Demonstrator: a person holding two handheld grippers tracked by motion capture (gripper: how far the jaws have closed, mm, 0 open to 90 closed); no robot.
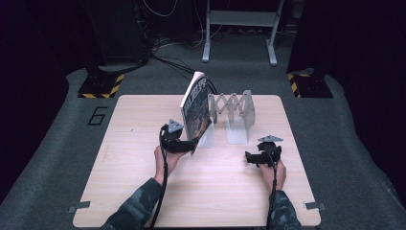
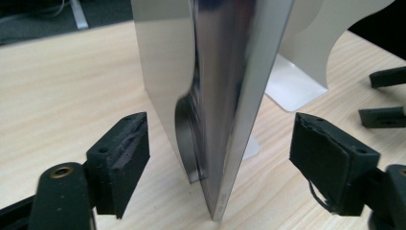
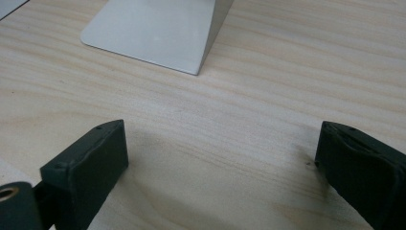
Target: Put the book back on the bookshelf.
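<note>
item: book (image 1: pixel 194 108), one, glossy cover. we find it standing on its lower edge at the left end of the expanding metal book rack (image 1: pixel 230 108), tilted, its top leaning to the far right against the rack's left upright. in the left gripper view the book's lower corner rests on the table (image 1: pixel 143 191), close against the rack's curved plate.

item: left gripper (image 1: pixel 184 145). we note its jaws straddling the book's near edge, both pads standing clear of the covers, nothing clamped. the left hand (image 1: pixel 165 160) lies low over the table, forearm coming in from the near edge, gripper aimed far and slightly right.

status, as we judge it: the book is placed at the rack but not yet upright or slotted between the plates; release looks under way, straightening is left.

item: right gripper (image 1: pixel 258 157). jaws apart and empty in the right gripper view, over bare wood just near of the rack's right foot. the right hand (image 1: pixel 273 175) rests low, gripper pointing left and far.
</note>
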